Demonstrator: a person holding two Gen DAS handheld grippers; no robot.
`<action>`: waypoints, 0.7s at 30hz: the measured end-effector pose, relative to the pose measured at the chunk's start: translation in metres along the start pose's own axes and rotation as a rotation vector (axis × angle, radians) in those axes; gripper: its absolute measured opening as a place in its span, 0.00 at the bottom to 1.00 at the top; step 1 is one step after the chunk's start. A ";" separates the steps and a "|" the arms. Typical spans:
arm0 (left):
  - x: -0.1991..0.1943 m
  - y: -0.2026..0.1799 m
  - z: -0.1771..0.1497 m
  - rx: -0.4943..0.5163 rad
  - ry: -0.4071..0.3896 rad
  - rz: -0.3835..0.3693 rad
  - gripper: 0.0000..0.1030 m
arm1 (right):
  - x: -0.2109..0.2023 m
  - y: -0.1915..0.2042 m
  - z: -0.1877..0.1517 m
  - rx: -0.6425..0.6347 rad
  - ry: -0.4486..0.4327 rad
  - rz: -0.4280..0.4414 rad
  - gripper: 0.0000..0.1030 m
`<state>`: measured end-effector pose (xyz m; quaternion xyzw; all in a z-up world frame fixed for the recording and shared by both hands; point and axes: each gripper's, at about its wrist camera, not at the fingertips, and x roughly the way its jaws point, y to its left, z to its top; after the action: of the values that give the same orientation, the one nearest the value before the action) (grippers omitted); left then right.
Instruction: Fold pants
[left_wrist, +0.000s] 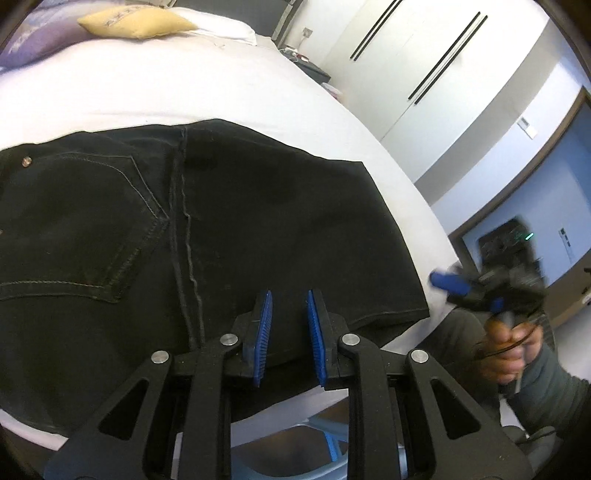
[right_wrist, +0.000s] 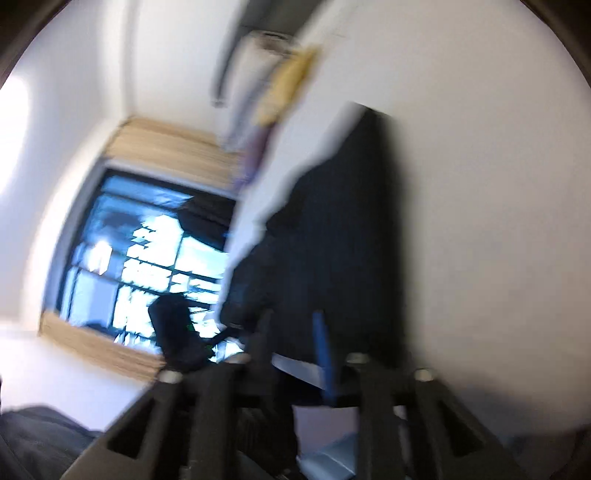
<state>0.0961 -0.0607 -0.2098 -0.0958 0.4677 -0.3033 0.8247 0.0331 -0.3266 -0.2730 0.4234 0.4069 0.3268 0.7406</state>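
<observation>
Here, folded black denim pants (left_wrist: 229, 221) lie flat on the white-sheeted bed (left_wrist: 184, 88). Left tongs (left_wrist: 290, 332) hover above the hem, narrowly parted, empty. Right tongs (right_wrist: 295, 354), blurred, stand apart, holding nothing, near the bed's edge.

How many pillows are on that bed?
2 visible: a yellow pillow at the far end of the bed, and a white pillow behind it. More may be hidden.

Two hand-held grippers, both empty

Left gripper (left_wrist: 289, 295) points down, pads narrowly apart; right gripper (left_wrist: 448, 280), at its three o'clock, gapes, gripped by a hand (left_wrist: 513, 350).
</observation>
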 end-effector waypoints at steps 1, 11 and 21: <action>0.006 0.002 0.000 -0.012 0.025 0.021 0.18 | 0.016 0.008 0.005 -0.011 0.013 0.022 0.60; -0.033 0.031 -0.015 -0.132 -0.036 -0.028 0.18 | 0.077 -0.001 -0.002 0.021 0.166 -0.111 0.39; -0.183 0.152 -0.051 -0.499 -0.413 0.157 0.84 | 0.118 0.055 0.013 -0.091 0.141 -0.054 0.59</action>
<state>0.0468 0.1749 -0.1737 -0.3181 0.3567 -0.0891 0.8739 0.0904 -0.2101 -0.2578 0.3543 0.4539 0.3538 0.7370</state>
